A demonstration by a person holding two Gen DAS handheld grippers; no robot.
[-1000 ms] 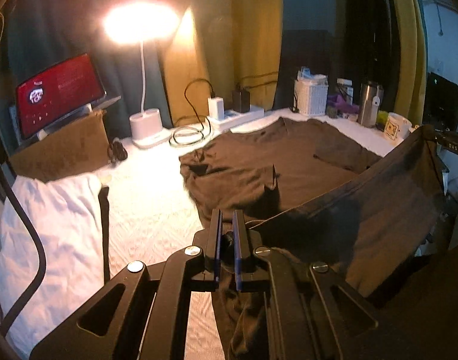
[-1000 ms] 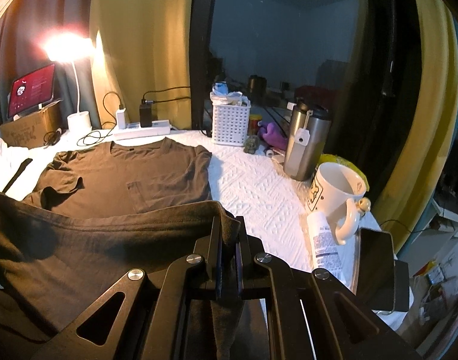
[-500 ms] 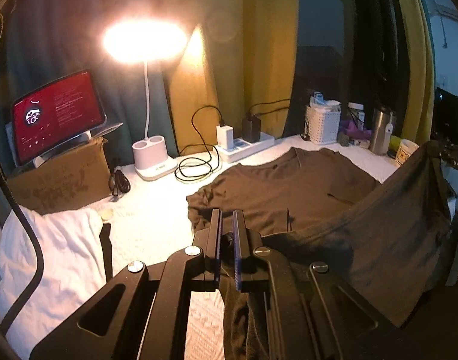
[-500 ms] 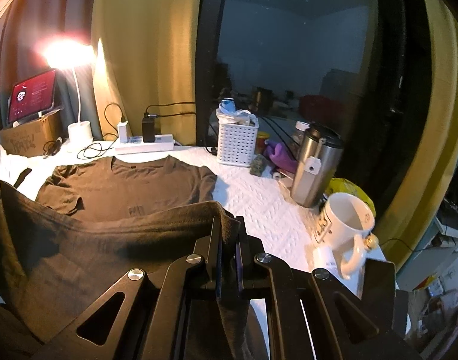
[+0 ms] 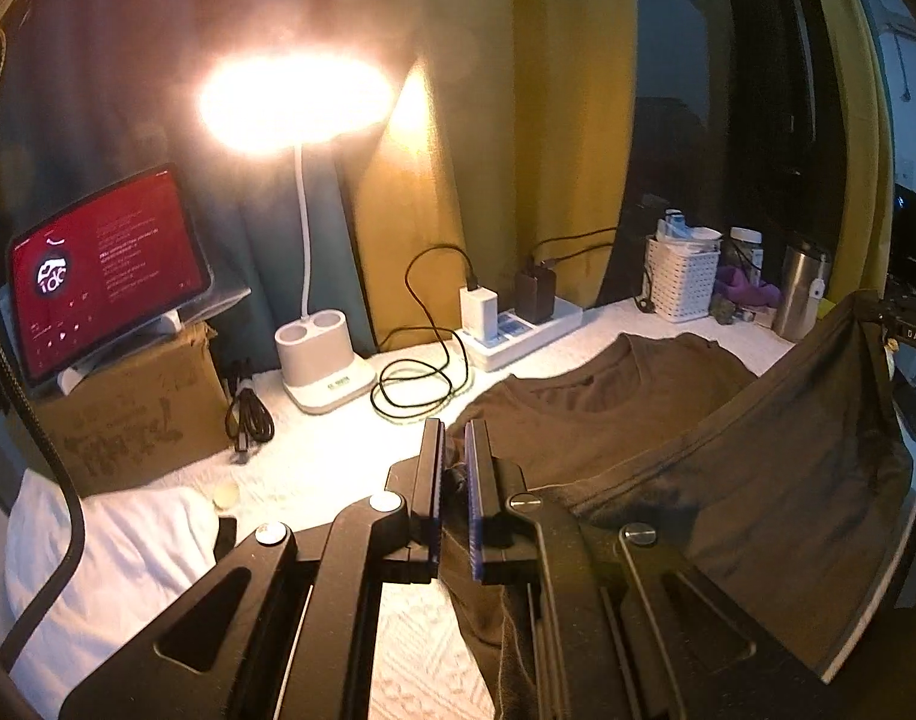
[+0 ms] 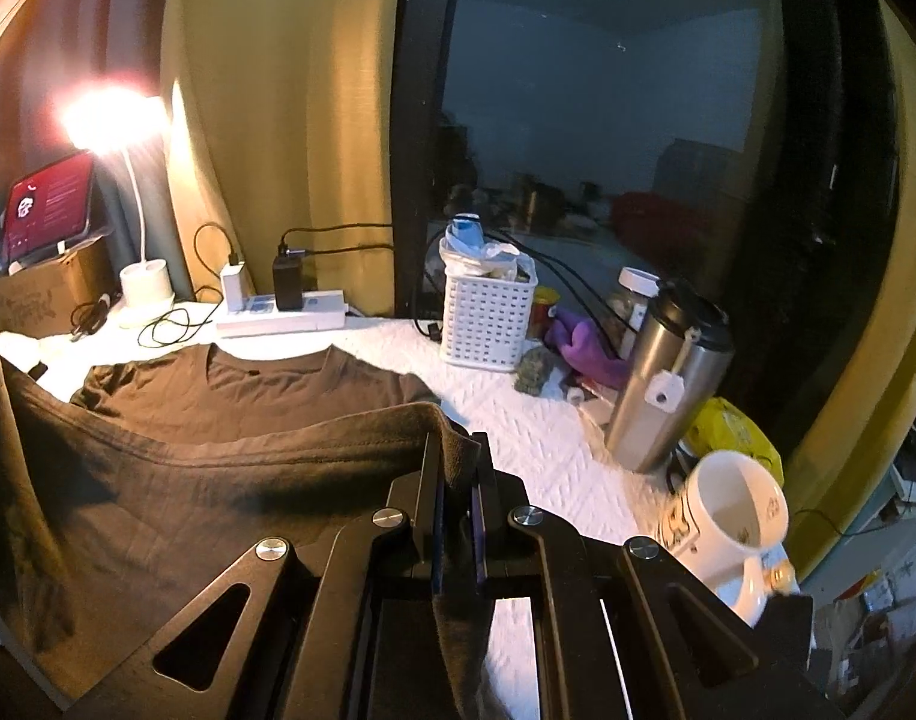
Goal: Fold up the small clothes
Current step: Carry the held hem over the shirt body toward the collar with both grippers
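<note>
The brown T-shirt lies with its collar end flat on the white tablecloth, neckline toward the far side, while its near hem is lifted off the table and stretched between the two grippers. The left gripper is clamped on the hem's left corner, cloth bunched between its pads; the right gripper is clamped on the right corner, fabric draped over its fingertips.

The left wrist view alone shows a white cloth at the near left, and a coiled black cable close to the shirt's left shoulder. It also shows the lit desk lamp, the red-screened tablet on a cardboard box and the power strip.

The right wrist view alone shows a white mug at the near right. Beyond it stand a steel tumbler and a white basket, well right of the shirt.
</note>
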